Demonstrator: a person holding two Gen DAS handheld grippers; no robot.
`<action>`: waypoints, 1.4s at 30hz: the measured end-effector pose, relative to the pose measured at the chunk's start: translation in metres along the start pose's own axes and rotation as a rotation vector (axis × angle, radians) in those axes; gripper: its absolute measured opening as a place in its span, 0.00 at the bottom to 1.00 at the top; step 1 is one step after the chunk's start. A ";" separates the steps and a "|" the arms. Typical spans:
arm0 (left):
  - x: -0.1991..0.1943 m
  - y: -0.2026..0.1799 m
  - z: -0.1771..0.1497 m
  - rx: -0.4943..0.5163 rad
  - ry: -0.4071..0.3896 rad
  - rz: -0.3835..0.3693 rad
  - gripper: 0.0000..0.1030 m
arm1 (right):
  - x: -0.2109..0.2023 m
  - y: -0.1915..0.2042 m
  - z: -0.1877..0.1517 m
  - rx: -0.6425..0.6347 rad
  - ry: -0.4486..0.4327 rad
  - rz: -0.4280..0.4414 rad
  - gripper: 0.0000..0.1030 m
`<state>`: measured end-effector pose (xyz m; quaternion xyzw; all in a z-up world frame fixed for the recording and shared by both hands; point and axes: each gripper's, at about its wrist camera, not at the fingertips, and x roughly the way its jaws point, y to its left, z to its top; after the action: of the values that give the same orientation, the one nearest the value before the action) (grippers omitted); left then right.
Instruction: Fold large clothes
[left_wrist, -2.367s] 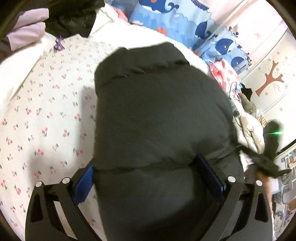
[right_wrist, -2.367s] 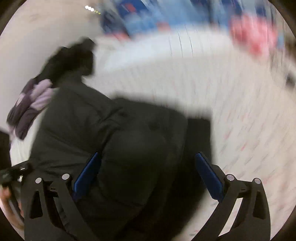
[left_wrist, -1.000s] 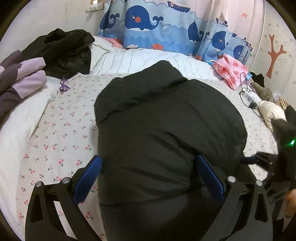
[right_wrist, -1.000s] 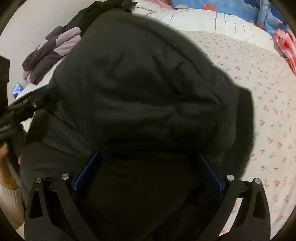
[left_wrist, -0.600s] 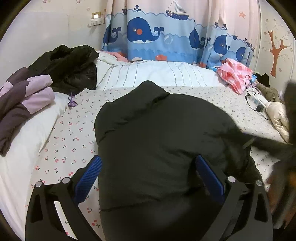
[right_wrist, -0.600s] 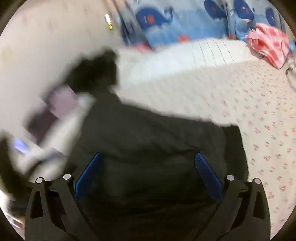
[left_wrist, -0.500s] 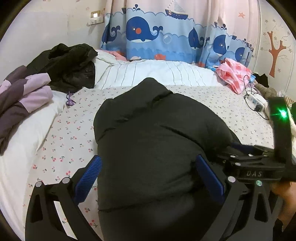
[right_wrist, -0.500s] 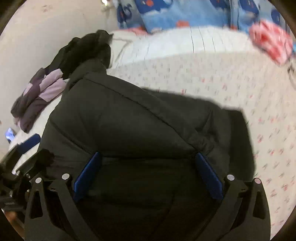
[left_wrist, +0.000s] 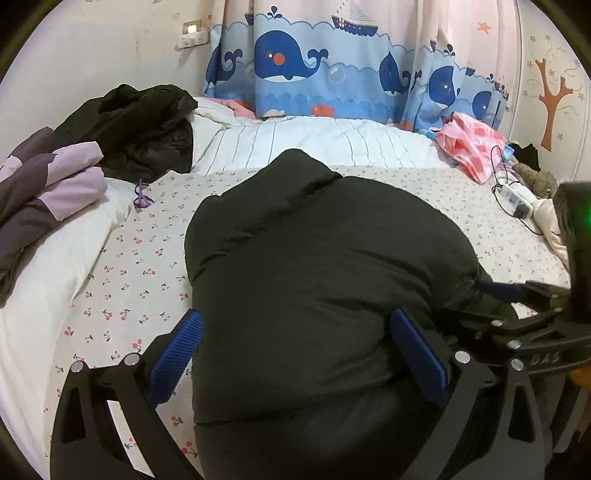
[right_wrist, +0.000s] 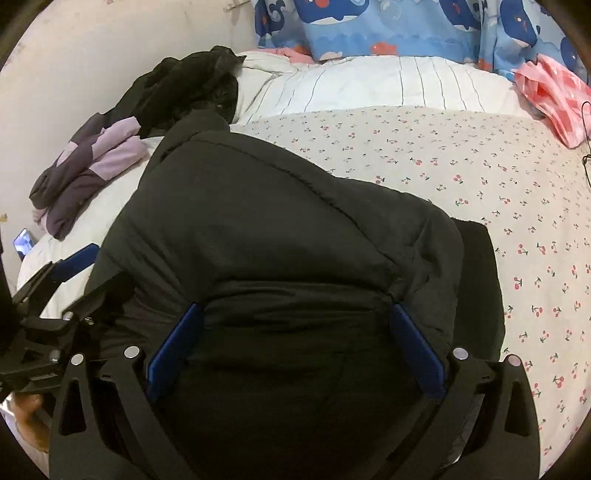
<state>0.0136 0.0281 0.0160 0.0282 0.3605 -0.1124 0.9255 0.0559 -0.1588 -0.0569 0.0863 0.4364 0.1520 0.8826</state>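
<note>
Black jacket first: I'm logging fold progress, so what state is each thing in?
Black jacket: bundled on the bed, between both grippers' fingers.
Left gripper: open.
Right gripper: open.
Purple garment: crumpled.
Dark pile: unfolded heap.
Pink cloth: crumpled.

The puffy jacket (left_wrist: 317, 266) is plain black. Under it, the bed sheet (left_wrist: 147, 258) is off-white with small red cherries. Beyond the jacket, the duvet (left_wrist: 314, 144) is white with thin dark stripes, and the curtain (left_wrist: 332, 70) is blue and pale pink with navy whales. Left of the jacket lie a purple and lilac garment (left_wrist: 48, 184) and a black one (left_wrist: 144, 125); to the right, a pink checked cloth (left_wrist: 472, 144). Each claw's pads (left_wrist: 177, 350) are blue on black frames.
</note>
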 end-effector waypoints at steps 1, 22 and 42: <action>-0.001 0.000 0.000 0.000 0.000 0.002 0.94 | -0.003 0.001 0.002 0.005 -0.002 0.002 0.94; -0.045 -0.006 -0.004 0.038 -0.017 0.019 0.94 | -0.050 0.011 -0.030 -0.119 0.011 0.049 0.94; 0.017 0.070 -0.031 -0.447 0.343 -0.390 0.94 | -0.029 -0.095 -0.043 0.430 0.147 0.188 0.94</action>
<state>0.0212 0.0972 -0.0197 -0.2263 0.5253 -0.1990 0.7958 0.0235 -0.2574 -0.0883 0.3012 0.5116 0.1429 0.7919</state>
